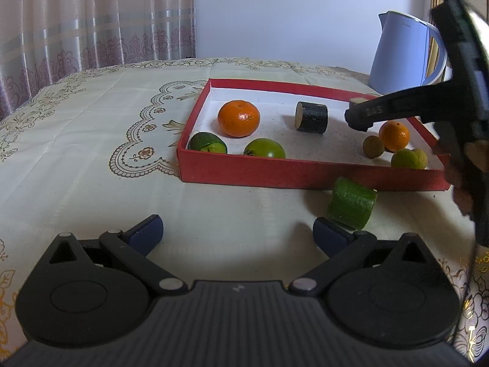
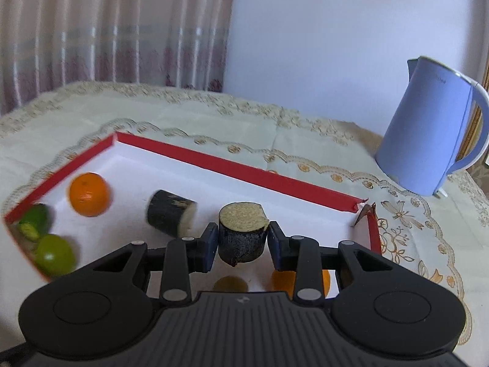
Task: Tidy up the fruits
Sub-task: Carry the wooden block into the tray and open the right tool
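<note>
One kettle (image 2: pixel 428 134) beyond red tray (image 2: pixel 244 168)

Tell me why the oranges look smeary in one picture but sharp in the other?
In the right wrist view the big orange, the lying dark sugarcane piece and the curtain are streaked with motion blur, while the held sugarcane piece stays crisp. In the left wrist view the big orange is sharp with a small glare spot; the fisheye bends the red tray.
</note>
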`<state>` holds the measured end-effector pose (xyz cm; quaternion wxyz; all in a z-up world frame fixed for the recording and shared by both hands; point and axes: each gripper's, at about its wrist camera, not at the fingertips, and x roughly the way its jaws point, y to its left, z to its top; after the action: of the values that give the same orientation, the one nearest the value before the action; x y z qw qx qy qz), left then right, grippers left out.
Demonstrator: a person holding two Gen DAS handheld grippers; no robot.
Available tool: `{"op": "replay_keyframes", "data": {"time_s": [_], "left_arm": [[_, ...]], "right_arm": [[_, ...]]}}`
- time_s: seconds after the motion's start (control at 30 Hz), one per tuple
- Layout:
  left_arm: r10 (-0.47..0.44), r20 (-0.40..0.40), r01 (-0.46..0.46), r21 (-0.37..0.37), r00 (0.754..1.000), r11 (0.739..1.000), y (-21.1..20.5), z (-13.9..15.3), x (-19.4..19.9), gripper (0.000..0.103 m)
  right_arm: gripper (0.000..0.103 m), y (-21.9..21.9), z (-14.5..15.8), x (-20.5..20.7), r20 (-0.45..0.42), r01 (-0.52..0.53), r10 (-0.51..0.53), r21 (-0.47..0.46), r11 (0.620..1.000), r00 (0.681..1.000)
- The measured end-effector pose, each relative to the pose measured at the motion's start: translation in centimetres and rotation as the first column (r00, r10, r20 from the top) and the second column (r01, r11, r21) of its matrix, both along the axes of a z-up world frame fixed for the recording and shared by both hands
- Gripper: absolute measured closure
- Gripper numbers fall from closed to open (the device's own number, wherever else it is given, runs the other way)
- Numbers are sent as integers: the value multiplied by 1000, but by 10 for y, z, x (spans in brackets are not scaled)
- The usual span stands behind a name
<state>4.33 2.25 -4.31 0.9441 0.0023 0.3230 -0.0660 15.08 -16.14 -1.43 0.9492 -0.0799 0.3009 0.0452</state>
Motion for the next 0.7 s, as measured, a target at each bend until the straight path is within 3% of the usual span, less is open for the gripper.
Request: {"op": "replay_keyframes", "data": {"time_s": [0.47,0.7], "left_arm": [[0,0,0,0,1000,1000,0,0,0,0],[0,0,0,0,1000,1000,0,0,0,0]], "right_arm": [[69,8,-7,29,-41,22,-22,-3,1000,999],[60,6,-6,26,-35,36,-37,-22,999,999]]}}
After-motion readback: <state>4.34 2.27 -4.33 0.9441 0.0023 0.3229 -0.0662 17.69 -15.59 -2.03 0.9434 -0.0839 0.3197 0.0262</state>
